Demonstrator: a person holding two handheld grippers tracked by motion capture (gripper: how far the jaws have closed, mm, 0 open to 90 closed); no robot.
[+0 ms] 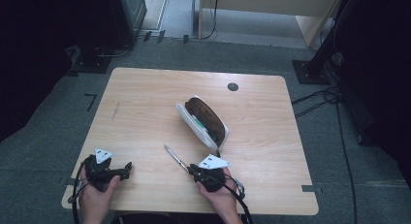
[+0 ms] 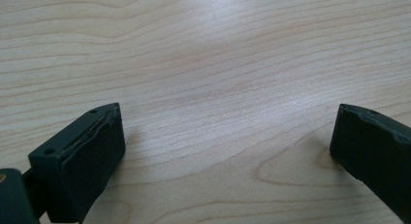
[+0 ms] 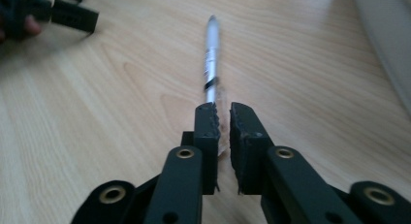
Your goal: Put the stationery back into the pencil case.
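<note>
Evidently the right gripper (image 3: 222,115) has clamped its jaws on the near end of the silver pen (image 3: 211,59), low over the table (image 1: 145,103) just short of the open pencil case (image 1: 203,122), presumably to stow it, while the left gripper (image 1: 127,167), well aside, rests gaping and empty.

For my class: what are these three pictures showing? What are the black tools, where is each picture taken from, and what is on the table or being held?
A person sits at a wooden table and holds a black two-jaw gripper in each hand. The wide picture comes from a camera above; the other two come from cameras riding on each gripper, looking along its jaws. The left gripper has its jaws wide apart over bare wood, holding nothing. The right gripper is shut on the end of a silver pen, which points away from it. Also on the table lies an open pencil case, white outside and dark inside, just beyond the right gripper.
</note>
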